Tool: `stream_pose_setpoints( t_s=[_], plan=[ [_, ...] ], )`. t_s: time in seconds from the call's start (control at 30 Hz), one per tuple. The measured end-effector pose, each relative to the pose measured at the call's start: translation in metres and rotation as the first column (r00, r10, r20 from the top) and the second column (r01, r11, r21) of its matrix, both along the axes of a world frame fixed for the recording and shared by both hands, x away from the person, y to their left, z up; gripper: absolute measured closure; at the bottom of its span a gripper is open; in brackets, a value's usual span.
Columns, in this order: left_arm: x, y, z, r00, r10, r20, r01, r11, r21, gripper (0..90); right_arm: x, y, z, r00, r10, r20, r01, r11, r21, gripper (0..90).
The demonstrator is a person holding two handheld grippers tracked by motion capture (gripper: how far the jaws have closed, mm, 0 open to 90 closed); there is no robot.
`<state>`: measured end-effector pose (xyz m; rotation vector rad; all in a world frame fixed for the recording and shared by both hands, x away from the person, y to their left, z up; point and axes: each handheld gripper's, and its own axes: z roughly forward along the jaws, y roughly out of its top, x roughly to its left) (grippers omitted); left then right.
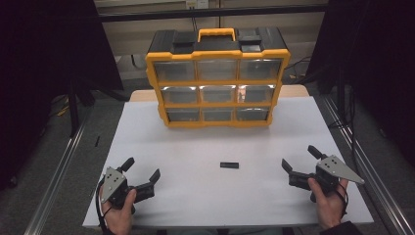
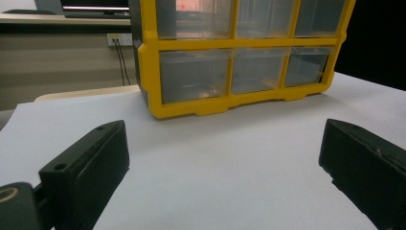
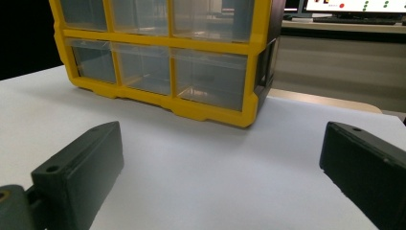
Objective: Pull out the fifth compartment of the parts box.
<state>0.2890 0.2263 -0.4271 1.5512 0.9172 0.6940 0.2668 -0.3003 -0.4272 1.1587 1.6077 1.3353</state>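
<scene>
Left hand-held gripper (image 1: 142,168): rests at the near left of the counter (image 1: 195,147), jaws spread wide with nothing between them; the left gripper view shows bare white surface between the two black jaws.
Right hand-held gripper (image 1: 298,159): at the near right of the counter, jaws also standing wide apart and empty, pointing towards the middle of the counter.
Small black block (image 1: 229,165): lies flat on the counter between the two hand-held grippers, nearer the right one, a little farther from the person than both; apart from each, touching neither.
Drawer cabinet (image 1: 218,81): yellow frame, clear drawers in three rows, black top with a yellow handle; stands at the far middle of the counter, well apart from the block and from both hand-held grippers. In both gripper views its lower drawers look shut; what they hold is too hazy to tell.
Step in hand, as I judge it: reaching for the black block, most likely with the right hand-held gripper, since it is the closer.
Doing it well: bring the open jaws low over the block, straddle its short sides, square the jaws to it, and close only once both pads flank it, because a thin flat piece can easily skid.
</scene>
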Motion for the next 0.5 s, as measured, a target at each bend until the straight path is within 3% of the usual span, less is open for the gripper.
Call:
stream_pose_setpoints(
  t_s=[0.5],
  plan=[
    [-0.0004,-0.0012,-0.001,0.9999,0.012,0.001,-0.012,0.9999,0.009,3.3,0.0005,0.0083,-0.0006,0.9994,0.036,0.002,-0.036,0.9993,-0.009,0.4]
  ],
)
